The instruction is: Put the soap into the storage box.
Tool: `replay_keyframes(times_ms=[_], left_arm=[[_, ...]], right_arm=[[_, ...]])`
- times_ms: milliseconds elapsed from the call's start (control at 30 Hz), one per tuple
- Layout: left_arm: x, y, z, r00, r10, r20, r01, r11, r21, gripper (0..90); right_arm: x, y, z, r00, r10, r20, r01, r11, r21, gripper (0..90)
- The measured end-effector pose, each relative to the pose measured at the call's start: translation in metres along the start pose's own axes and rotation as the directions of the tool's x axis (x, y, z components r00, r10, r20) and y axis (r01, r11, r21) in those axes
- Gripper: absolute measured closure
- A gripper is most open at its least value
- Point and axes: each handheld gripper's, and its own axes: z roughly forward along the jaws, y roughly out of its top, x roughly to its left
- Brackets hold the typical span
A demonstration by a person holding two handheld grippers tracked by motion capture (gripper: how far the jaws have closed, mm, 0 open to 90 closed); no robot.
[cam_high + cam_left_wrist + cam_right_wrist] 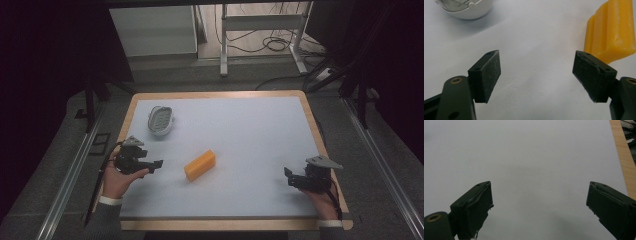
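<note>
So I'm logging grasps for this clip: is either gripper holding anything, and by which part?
Nothing is held. The left gripper and right gripper are both open, jaws apart over bare table.

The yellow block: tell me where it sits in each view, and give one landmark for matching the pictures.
High view: the yellow block lies near the table's middle, right of the left claw.
Left gripper view: it is at the upper right, just beyond the right-hand jaw.
Right gripper view: bare white table surface ahead of the jaws.
Shared landmark: the white dish, upper left in the left gripper view.
</note>
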Motion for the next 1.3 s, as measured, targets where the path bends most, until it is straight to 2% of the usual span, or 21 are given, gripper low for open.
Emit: replay_keyframes(times_ms=[133, 333, 400, 467, 633, 733, 900, 1300], left_arm=[[-0.002, 0.003, -0.002, 0.9999, 0.009, 0.007, -0.009, 0.9999, -0.006, 23.1], [-0.011, 0.013, -0.009, 0.9990, 0.044, 0.009, -0.044, 0.9990, -0.010, 22.7], [-0.012, 0.014, -0.009, 0.9990, 0.045, 0.008, -0.044, 0.9989, -0.012, 22.7], [-0.018, 0.019, -0.008, 0.9978, 0.065, 0.013, -0.065, 0.9978, -0.006, 22.4], [-0.026, 0.025, -0.007, 0.9954, 0.094, 0.022, -0.093, 0.9956, -0.002, 22.1], [-0.029, 0.028, -0.007, 0.9946, 0.102, 0.019, -0.103, 0.9947, 0.001, 22.0], [-0.042, 0.035, -0.005, 0.9896, 0.141, 0.026, -0.141, 0.9899, 0.004, 21.4], [-0.058, 0.049, 0.001, 0.9803, 0.194, 0.036, -0.195, 0.9807, 0.018, 21.1]], right_arm=[[0.000, 0.000, 0.000, 1.0000, 0.004, 0.005, -0.004, 1.000, -0.002, 6.8], [-0.001, -0.001, -0.001, 0.9998, 0.011, 0.016, -0.011, 1.000, 0.002, 6.7], [-0.001, -0.001, -0.001, 0.9998, 0.010, 0.016, -0.010, 1.000, 0.002, 6.7], [-0.002, -0.001, 0.000, 0.9997, 0.010, 0.020, -0.010, 1.000, 0.002, 6.7], [-0.002, -0.002, -0.002, 0.9996, 0.028, 0.010, -0.028, 1.000, -0.002, 6.7], [-0.002, -0.001, -0.003, 0.9996, 0.023, 0.013, -0.023, 1.000, -0.003, 6.7], [-0.004, -0.002, -0.003, 0.9991, 0.032, 0.028, -0.033, 0.999, 0.001, 6.7], [-0.005, -0.003, -0.002, 0.9992, 0.032, 0.025, -0.032, 0.999, 0.006, 6.7]])
